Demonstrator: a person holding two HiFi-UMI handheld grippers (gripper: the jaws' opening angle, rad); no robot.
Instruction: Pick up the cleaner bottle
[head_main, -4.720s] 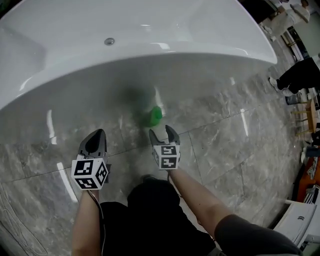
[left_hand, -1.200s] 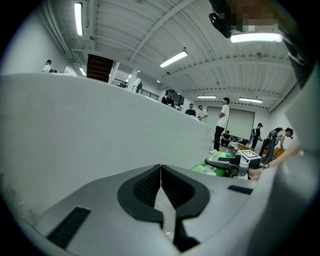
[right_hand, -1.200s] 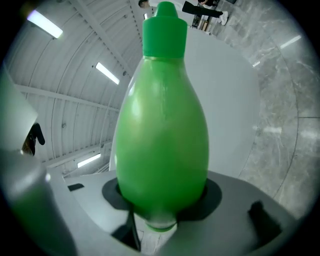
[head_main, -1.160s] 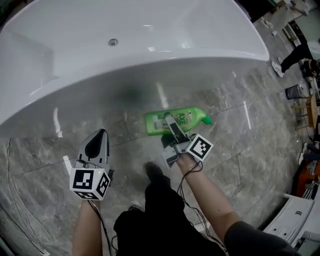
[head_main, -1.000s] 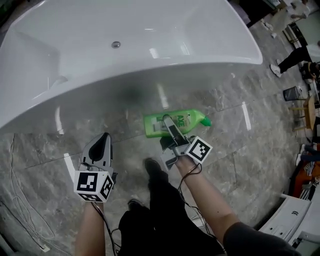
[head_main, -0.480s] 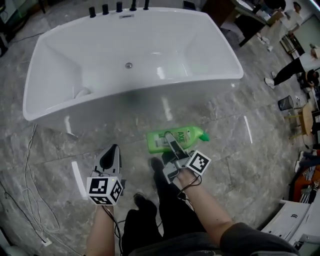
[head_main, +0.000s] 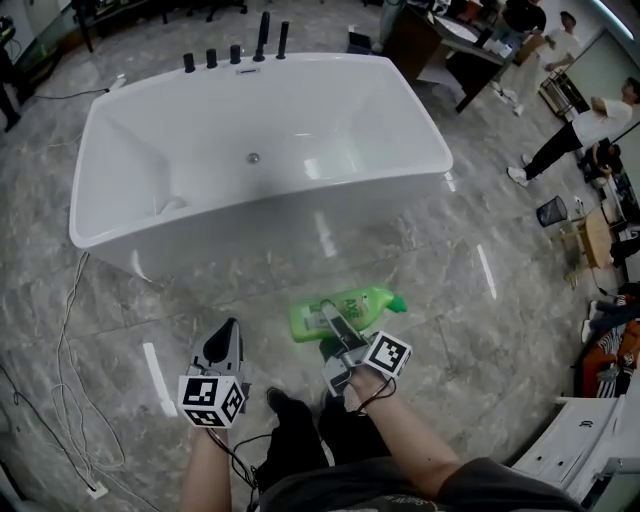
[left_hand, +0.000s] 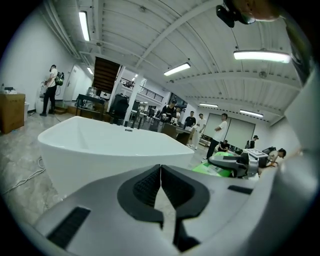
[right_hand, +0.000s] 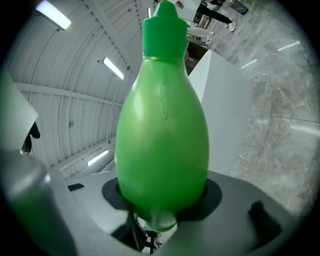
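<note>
The right gripper (head_main: 328, 314) clamps the green cleaner bottle (head_main: 368, 300) round its wide body, off the floor before the bathtub (head_main: 250, 222), so the left gripper (head_main: 231, 326), jaws together and empty, is not needed.

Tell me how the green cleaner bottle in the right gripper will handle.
The cleaner bottle looks like smooth, glossy plastic, so it may slip in the right gripper. Its rounded body would probably roll if laid down. Held level by its wide lower part, it could pivot in the grip.
</note>
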